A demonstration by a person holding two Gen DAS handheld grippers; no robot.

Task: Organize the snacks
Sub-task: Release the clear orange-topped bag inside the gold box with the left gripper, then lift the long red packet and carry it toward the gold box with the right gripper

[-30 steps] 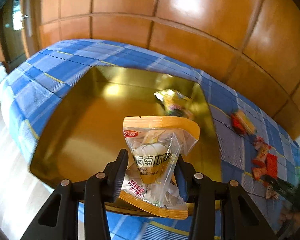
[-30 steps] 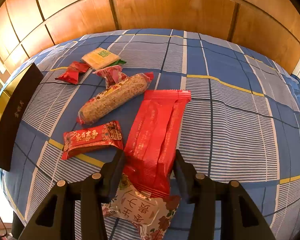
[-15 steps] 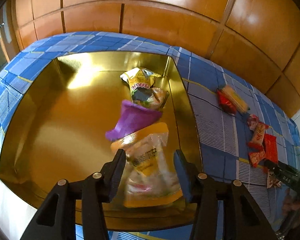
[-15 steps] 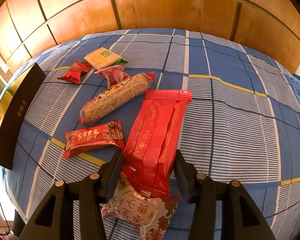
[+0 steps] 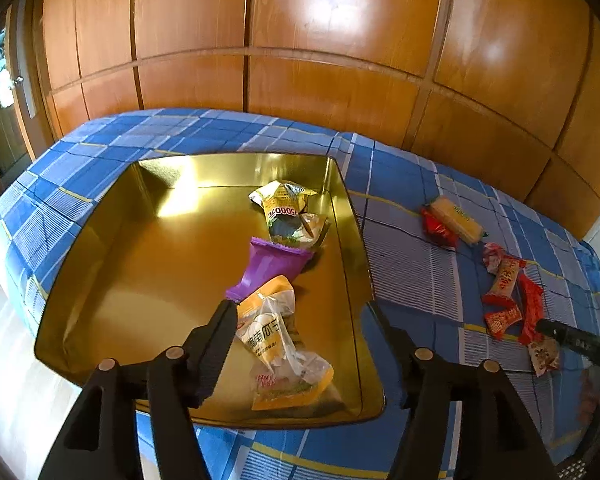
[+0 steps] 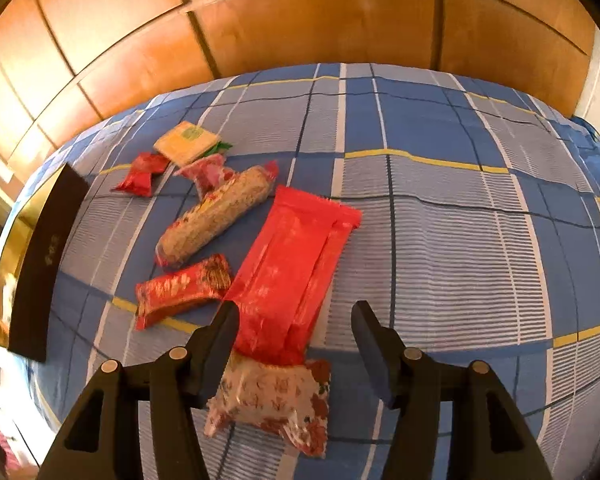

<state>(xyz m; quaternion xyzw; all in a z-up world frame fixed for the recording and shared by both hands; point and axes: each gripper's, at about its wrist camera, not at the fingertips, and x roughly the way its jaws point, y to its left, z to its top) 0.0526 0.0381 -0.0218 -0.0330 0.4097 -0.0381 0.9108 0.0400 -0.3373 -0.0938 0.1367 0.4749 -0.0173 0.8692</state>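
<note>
background: wood-panelled wall [image 5: 332, 80] | surface: blue plaid cloth [image 6: 460, 240] | far left: possibly a door [image 5: 4, 92]

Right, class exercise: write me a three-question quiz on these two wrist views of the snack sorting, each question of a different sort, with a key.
1. True or false: the orange-and-clear snack bag lies inside the gold tray.
2. Multiple choice: which packet lies between the fingers of the right gripper? A. the long red packet B. the purple packet C. the yellow wafer pack
3. Fill in: the white floral packet lies partly under the near end of the long ____ packet.

Key: 1 true, and the left gripper is opening, its pads clear of the bag. 2 A; those jaws are opening too, not pressing it. 3 red.
</note>
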